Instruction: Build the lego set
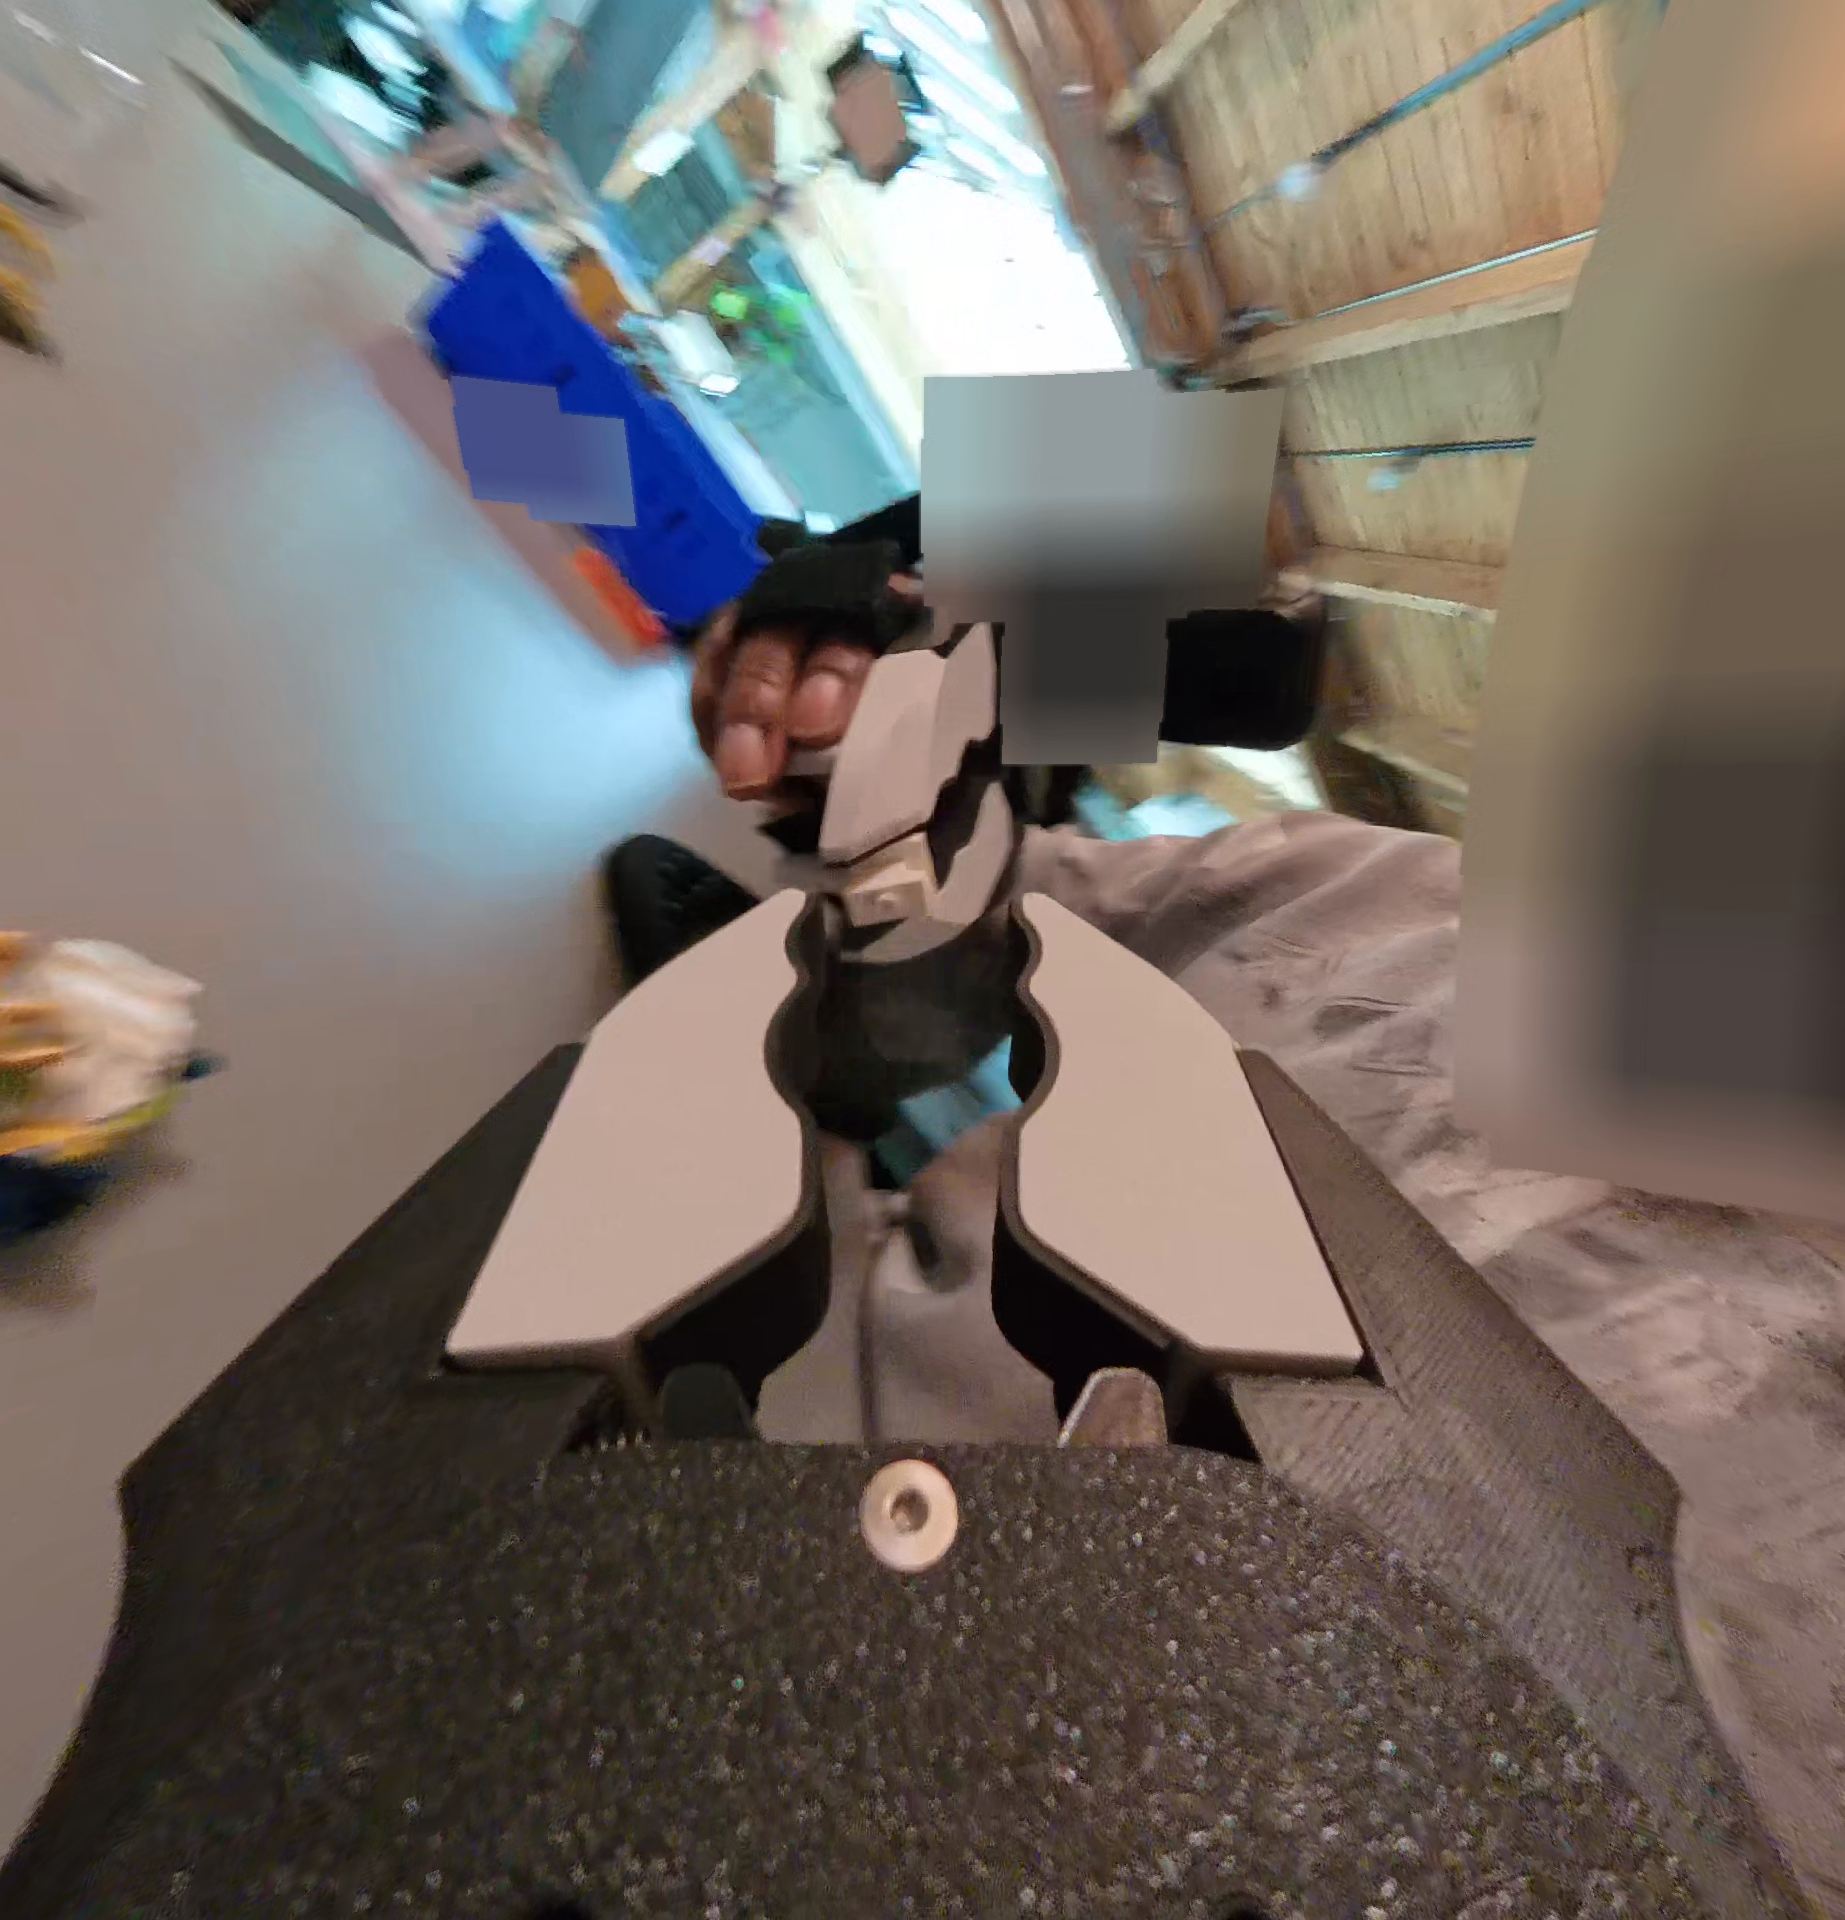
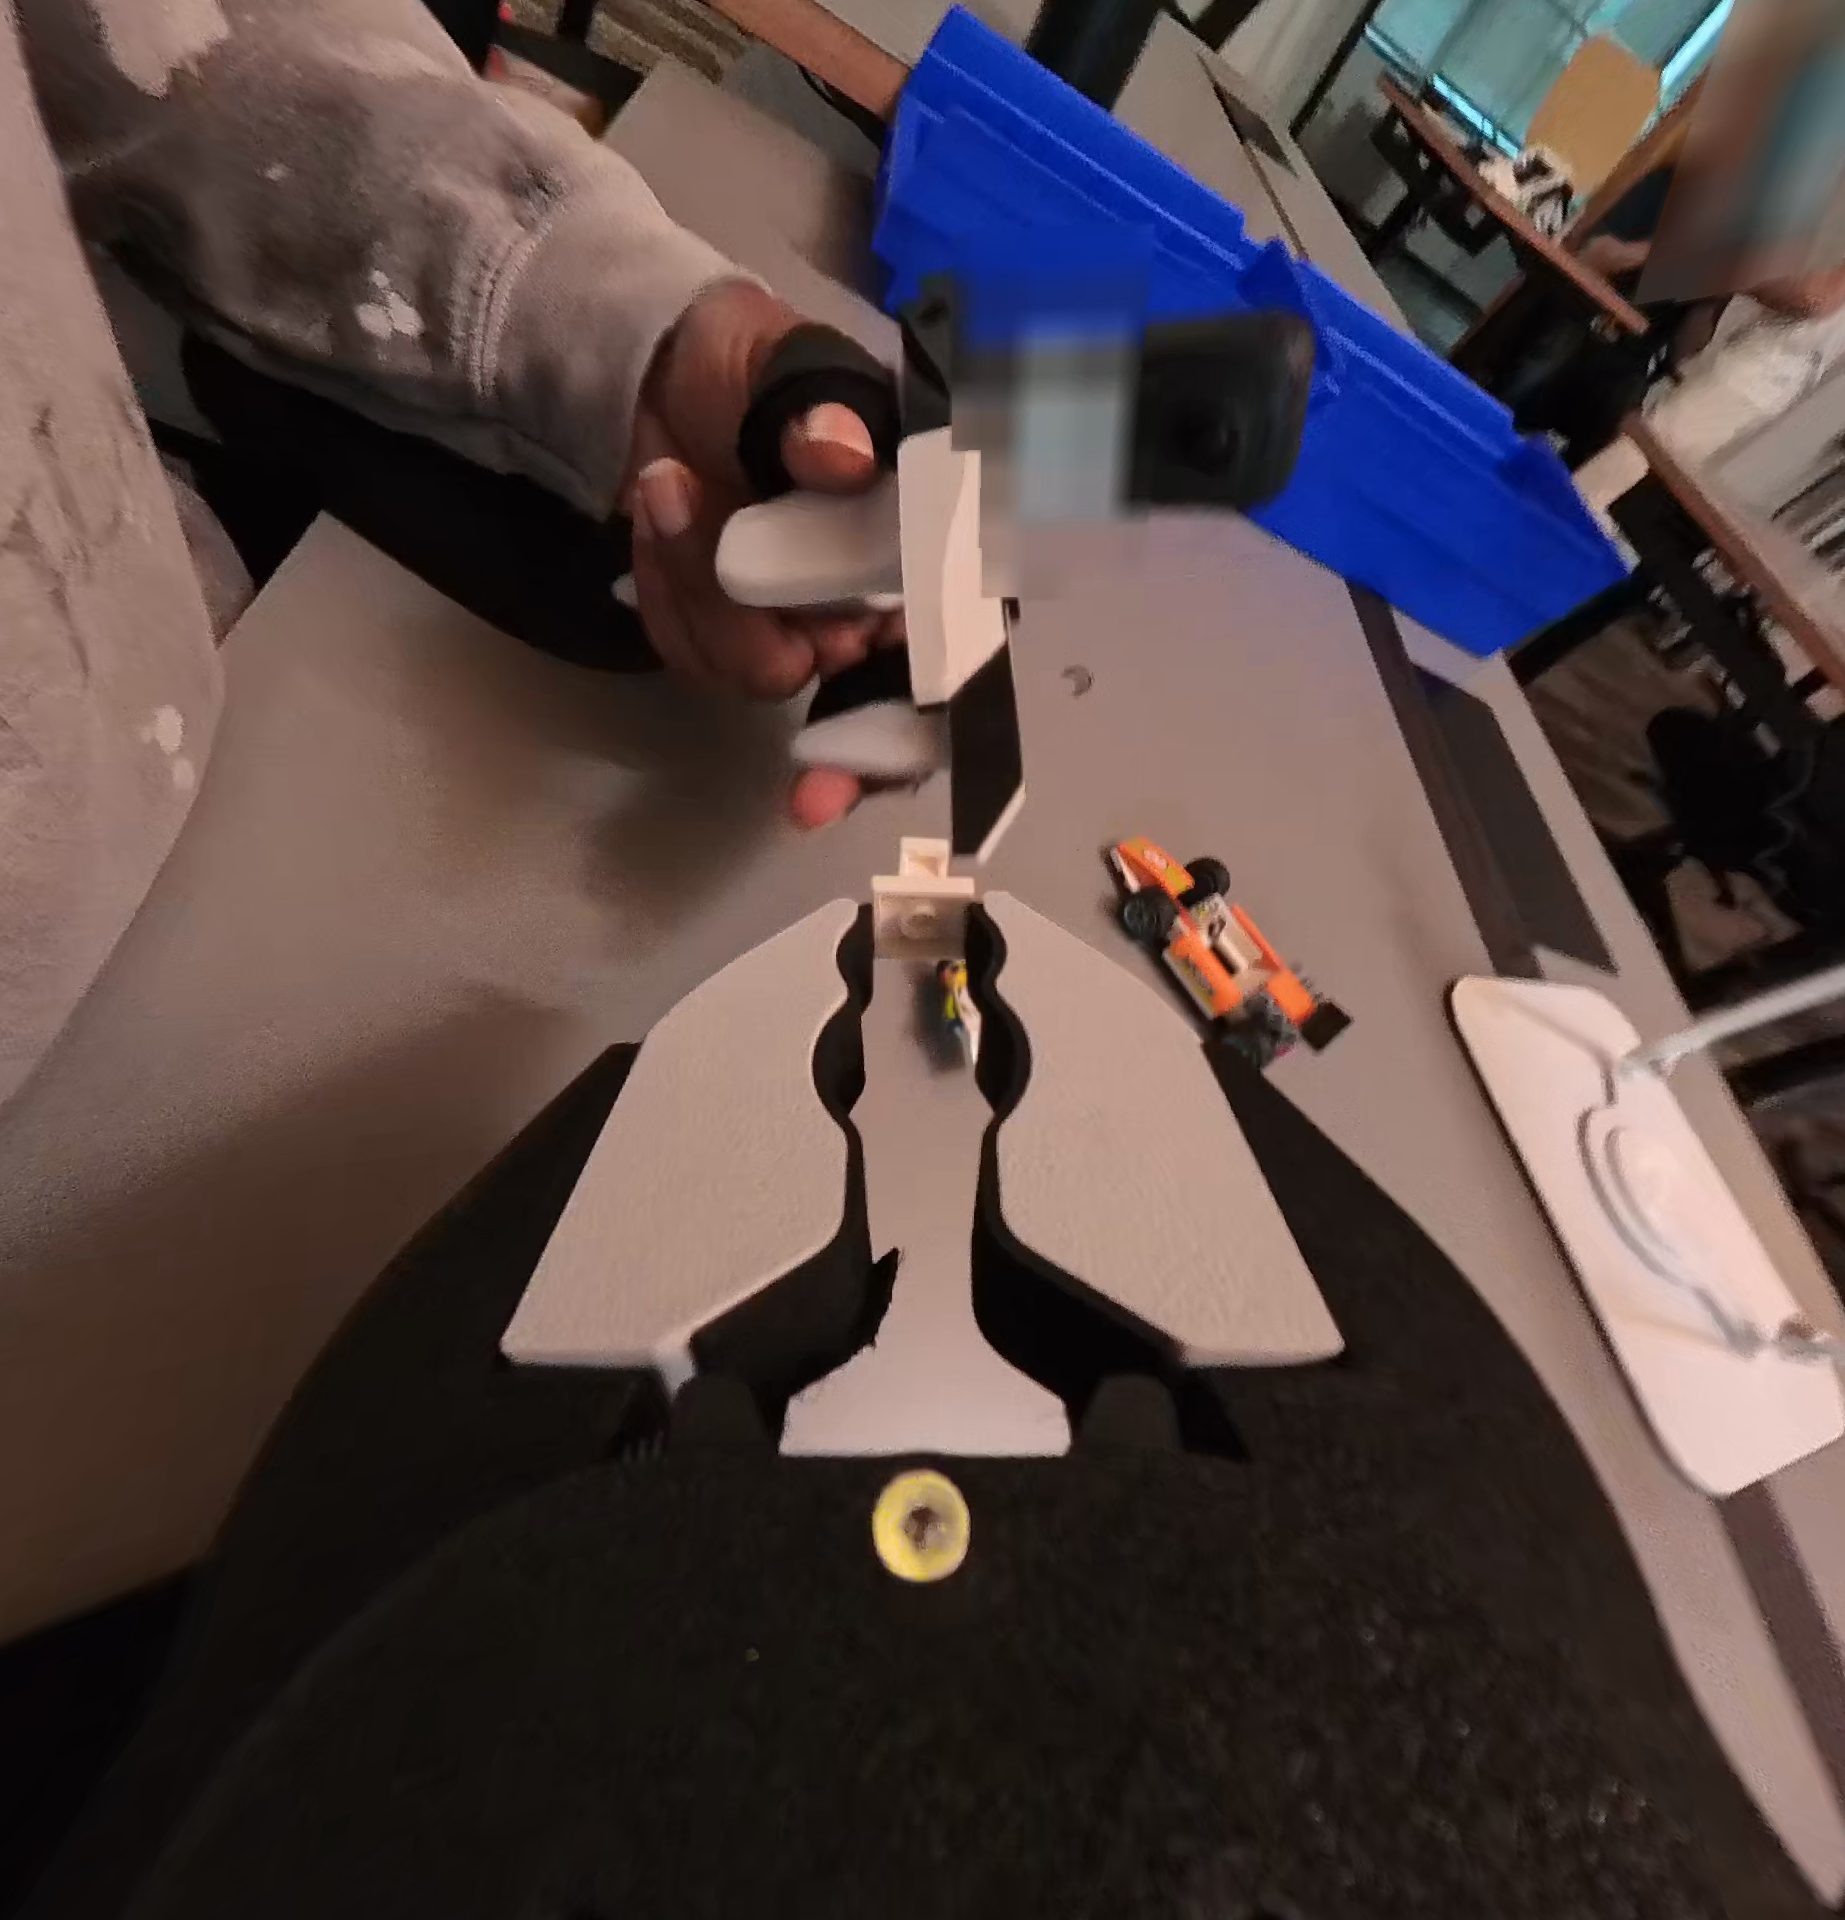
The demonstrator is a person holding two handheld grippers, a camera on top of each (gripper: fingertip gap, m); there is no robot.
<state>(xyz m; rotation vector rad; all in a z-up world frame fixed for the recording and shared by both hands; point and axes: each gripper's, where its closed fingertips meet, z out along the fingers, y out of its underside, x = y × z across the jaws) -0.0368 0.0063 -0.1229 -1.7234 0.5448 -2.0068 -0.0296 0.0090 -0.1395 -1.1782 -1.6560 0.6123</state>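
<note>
My right gripper [image 2: 920,912] is shut on a small white lego piece [image 2: 920,914], a flat plate with a small bracket on its far end, held above the grey table [image 2: 398,831]. In the left wrist view the same piece [image 1: 887,896] sits at the tips of the right gripper's fingers [image 1: 887,758], which point toward me. My left gripper [image 1: 918,914] is open, its tips just short of the piece on either side. In the right wrist view the left gripper [image 2: 982,826] points down, its tip beside the piece's far end.
An orange lego race car [image 2: 1214,951] and a small minifigure [image 2: 949,1003] lie on the table. A blue bin [image 2: 1209,343] stands at the back. A white pad with a cable [image 2: 1645,1226] lies at the right. A blurred lego pile [image 1: 66,1049] lies at the left. My left and right fingertips are right by each other.
</note>
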